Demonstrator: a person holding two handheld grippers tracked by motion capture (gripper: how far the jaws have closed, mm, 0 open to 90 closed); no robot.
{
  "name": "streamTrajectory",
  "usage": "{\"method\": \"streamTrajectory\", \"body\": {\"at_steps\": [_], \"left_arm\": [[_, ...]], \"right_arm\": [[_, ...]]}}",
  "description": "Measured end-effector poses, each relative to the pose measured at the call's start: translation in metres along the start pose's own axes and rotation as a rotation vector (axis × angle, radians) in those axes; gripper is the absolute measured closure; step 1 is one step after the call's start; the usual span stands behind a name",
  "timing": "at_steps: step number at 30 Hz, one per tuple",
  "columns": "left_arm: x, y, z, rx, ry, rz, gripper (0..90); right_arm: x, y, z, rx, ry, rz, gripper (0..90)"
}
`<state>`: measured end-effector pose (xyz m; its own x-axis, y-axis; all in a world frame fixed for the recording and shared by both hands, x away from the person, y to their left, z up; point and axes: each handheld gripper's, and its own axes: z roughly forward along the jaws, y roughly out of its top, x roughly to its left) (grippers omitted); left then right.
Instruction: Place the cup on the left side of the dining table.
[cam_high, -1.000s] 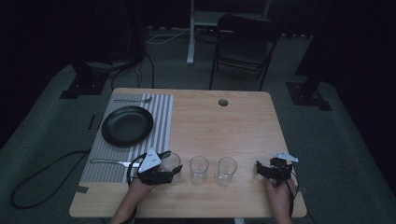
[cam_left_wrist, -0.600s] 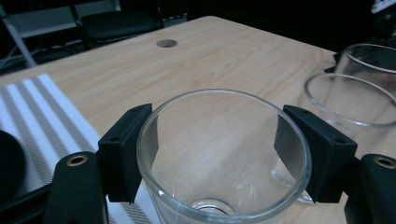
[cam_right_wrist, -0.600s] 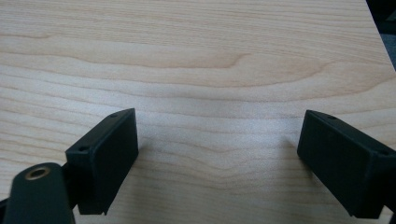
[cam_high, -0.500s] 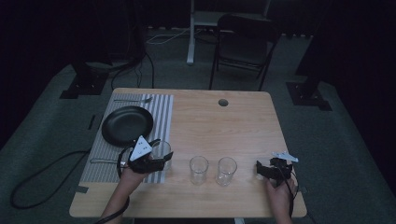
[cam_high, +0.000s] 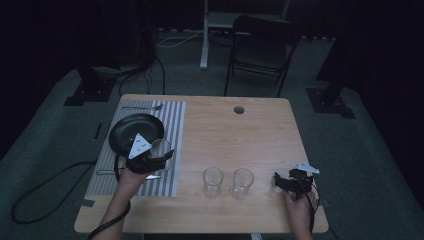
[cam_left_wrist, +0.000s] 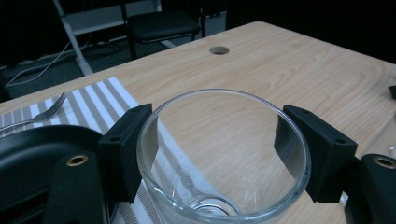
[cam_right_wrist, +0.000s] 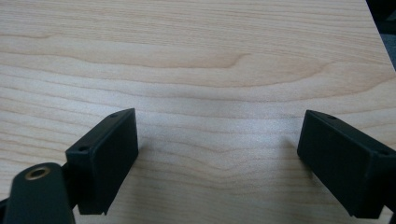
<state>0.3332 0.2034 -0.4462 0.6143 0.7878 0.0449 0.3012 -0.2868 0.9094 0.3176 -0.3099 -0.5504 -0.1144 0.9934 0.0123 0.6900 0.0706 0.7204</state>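
Note:
My left gripper (cam_high: 159, 153) is shut on a clear drinking glass (cam_high: 161, 147) over the right part of the striped placemat (cam_high: 172, 117), just right of the black plate (cam_high: 131, 131). In the left gripper view both black pads press the glass (cam_left_wrist: 187, 196) on opposite sides of its rim, and the left gripper (cam_left_wrist: 218, 149) looks across the wooden table (cam_left_wrist: 289, 70). Whether the glass rests on the mat or hangs above it I cannot tell. My right gripper (cam_high: 281, 181) rests open at the table's front right, and the right gripper (cam_right_wrist: 219, 158) has only bare wood between its jaws.
Two more clear glasses (cam_high: 212, 182) (cam_high: 242, 183) stand side by side near the front middle. A fork (cam_high: 142, 107) lies at the mat's far edge and another utensil (cam_high: 107, 172) at its front. A cable hole (cam_high: 239, 109) is at the back; a chair (cam_high: 260, 50) stands beyond the table.
My left gripper carried the glass away from the row of glasses, leftward and farther back, onto the placemat beside the plate. The right gripper stayed put.

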Motion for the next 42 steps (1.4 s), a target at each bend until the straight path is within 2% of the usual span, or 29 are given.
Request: {"method": "streamTrajectory", "body": {"at_steps": [1, 8, 14, 20, 22, 23, 28, 33, 38, 41, 42], "left_arm": [[0.006, -0.003, 0.002, 0.013, 0.015, -0.007, 28.6], [0.019, -0.012, 0.010, 0.037, 0.032, -0.037, 28.6], [0.027, -0.017, 0.013, 0.064, 0.041, -0.041, 28.6], [0.036, -0.026, 0.017, 0.081, 0.059, -0.062, 28.6], [0.037, -0.030, 0.018, 0.098, 0.062, -0.065, 28.7], [0.038, -0.032, 0.019, 0.091, 0.055, -0.065, 28.6], [0.038, -0.031, 0.019, 0.097, 0.061, -0.074, 28.5], [0.040, -0.029, 0.020, 0.116, 0.041, -0.086, 28.2], [0.039, -0.028, 0.021, 0.128, 0.045, -0.083, 27.8], [0.040, -0.028, 0.023, 0.129, 0.039, -0.099, 20.3], [0.041, -0.029, 0.023, 0.121, 0.036, -0.114, 20.3]], "right_arm": [[0.000, 0.000, 0.000, 0.000, 0.000, -0.001, 12.0], [0.000, 0.000, 0.000, 0.000, 0.000, -0.001, 12.0], [0.000, 0.000, 0.000, 0.000, 0.000, 0.000, 12.0], [0.000, 0.000, 0.000, 0.000, 0.000, -0.001, 12.0], [0.000, 0.000, 0.000, 0.000, 0.000, -0.001, 12.0], [0.000, 0.000, 0.000, 0.000, 0.000, -0.001, 12.0], [0.000, 0.000, 0.000, 0.000, 0.000, -0.001, 12.0], [0.000, 0.000, 0.000, 0.000, 0.000, -0.001, 12.0], [0.000, 0.000, 0.000, 0.000, 0.000, 0.000, 12.0], [0.000, 0.000, 0.000, 0.000, 0.000, -0.001, 12.0], [0.000, 0.000, 0.000, 0.000, 0.000, 0.000, 12.0]]}}
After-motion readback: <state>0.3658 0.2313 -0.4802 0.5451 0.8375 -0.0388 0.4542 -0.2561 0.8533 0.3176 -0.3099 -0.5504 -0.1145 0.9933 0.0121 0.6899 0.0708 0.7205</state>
